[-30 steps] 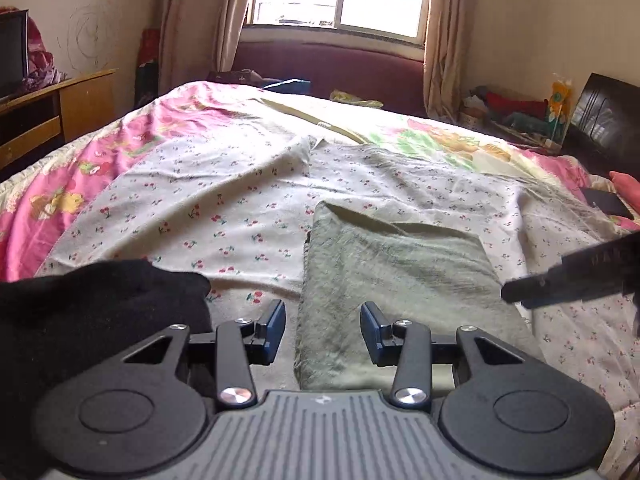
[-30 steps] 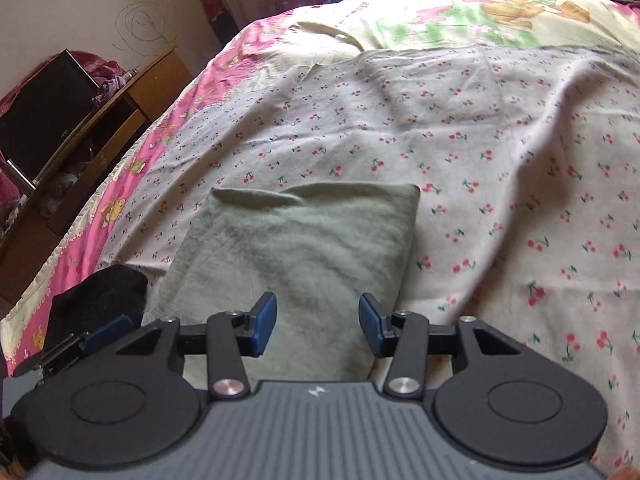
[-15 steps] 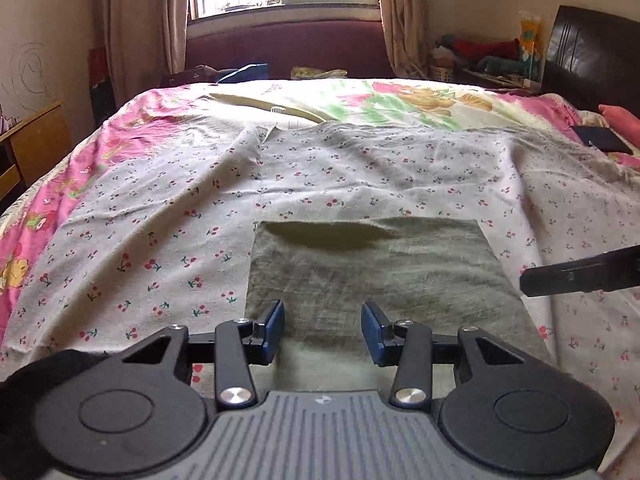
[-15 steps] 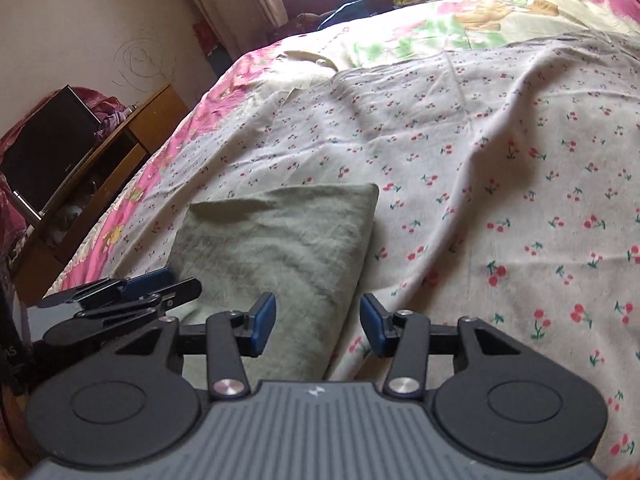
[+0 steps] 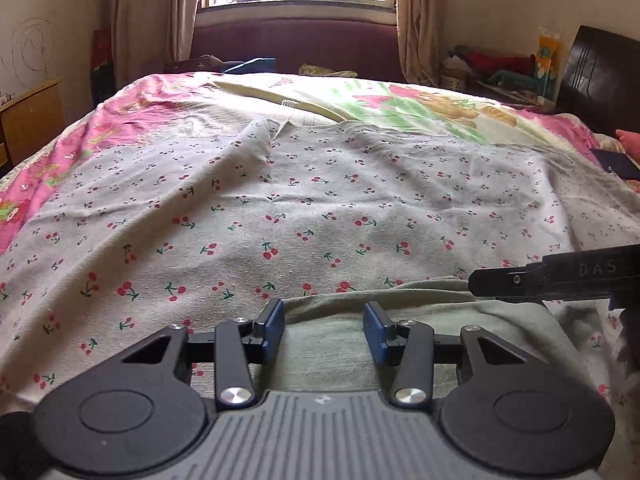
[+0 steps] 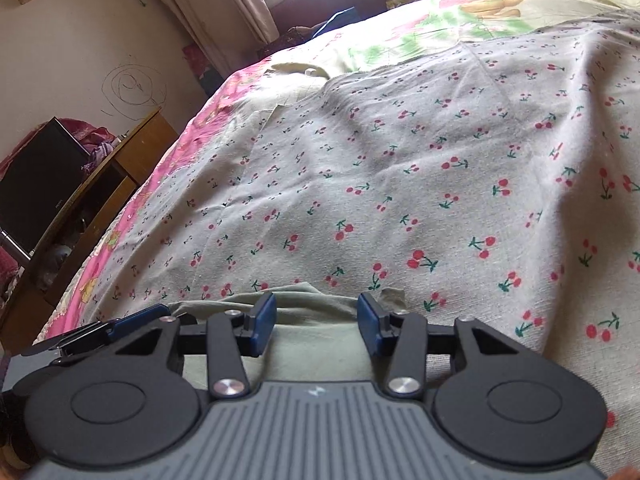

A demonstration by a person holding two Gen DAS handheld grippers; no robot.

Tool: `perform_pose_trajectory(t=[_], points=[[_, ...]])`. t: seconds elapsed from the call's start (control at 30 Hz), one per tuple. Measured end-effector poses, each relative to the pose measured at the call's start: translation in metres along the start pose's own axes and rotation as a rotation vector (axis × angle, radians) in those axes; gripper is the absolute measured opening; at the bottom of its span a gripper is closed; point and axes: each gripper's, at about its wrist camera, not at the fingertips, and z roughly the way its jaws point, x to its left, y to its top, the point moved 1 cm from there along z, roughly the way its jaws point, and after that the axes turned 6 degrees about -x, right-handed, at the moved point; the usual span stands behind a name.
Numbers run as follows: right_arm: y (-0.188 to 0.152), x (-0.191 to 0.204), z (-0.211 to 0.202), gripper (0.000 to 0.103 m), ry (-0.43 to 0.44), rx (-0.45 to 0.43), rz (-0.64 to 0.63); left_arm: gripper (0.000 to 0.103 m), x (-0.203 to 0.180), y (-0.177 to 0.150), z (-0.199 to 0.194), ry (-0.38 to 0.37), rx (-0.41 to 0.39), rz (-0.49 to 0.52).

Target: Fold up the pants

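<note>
The folded green pants (image 5: 420,332) are lying on the bed (image 5: 280,208). The left tool (image 5: 324,332) is opening and the right tool (image 6: 316,322) is closing, both spread above the far edge, nothing pinched. Lower both squarely before pinching.

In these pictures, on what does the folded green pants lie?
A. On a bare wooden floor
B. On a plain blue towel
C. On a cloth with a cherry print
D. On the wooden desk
C. In the left wrist view the folded green pants lie flat on the pale cherry-print cloth spread over the bed; the right wrist view shows the same cherries all around them.
</note>
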Motion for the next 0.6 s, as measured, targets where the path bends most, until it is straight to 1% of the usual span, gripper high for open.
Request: perform_pose_trajectory(t=[0.07, 0.1, 0.2, 0.3, 0.37, 0.43, 0.47, 0.53, 0.6], points=[[0.004, 0.004, -0.008, 0.048, -0.013, 0.002, 0.006, 0.058, -0.003, 0.002, -0.014, 0.022, -0.020, 0.025], [0.004, 0.008, -0.017, 0.048, 0.002, -0.003, 0.002, 0.058, -0.004, 0.001, -0.024, 0.023, -0.030, 0.041], [-0.010, 0.025, -0.057, 0.048, 0.031, -0.008, -0.028, 0.060, -0.006, -0.013, -0.056, 0.024, -0.047, 0.063], [-0.045, 0.038, -0.098, 0.049, 0.057, 0.003, -0.068, 0.062, -0.008, -0.034, -0.083, 0.015, -0.039, 0.075], [-0.068, 0.046, -0.117, 0.049, 0.079, 0.025, -0.105, 0.065, -0.011, -0.051, -0.095, 0.027, 0.002, 0.117], [-0.092, 0.052, -0.124, 0.052, 0.054, 0.063, -0.156, 0.071, -0.011, -0.063, -0.101, 0.044, 0.032, 0.136], [-0.101, 0.051, -0.125, 0.052, 0.026, 0.081, -0.160, 0.071, -0.009, -0.065, -0.105, 0.045, 0.045, 0.122], [-0.104, 0.048, -0.129, 0.052, 0.005, 0.098, -0.131, 0.071, -0.008, -0.064, -0.115, 0.048, 0.048, 0.110], [-0.095, 0.046, -0.139, 0.052, 0.019, 0.074, -0.079, 0.071, -0.006, -0.059, -0.124, 0.050, 0.034, 0.097]])
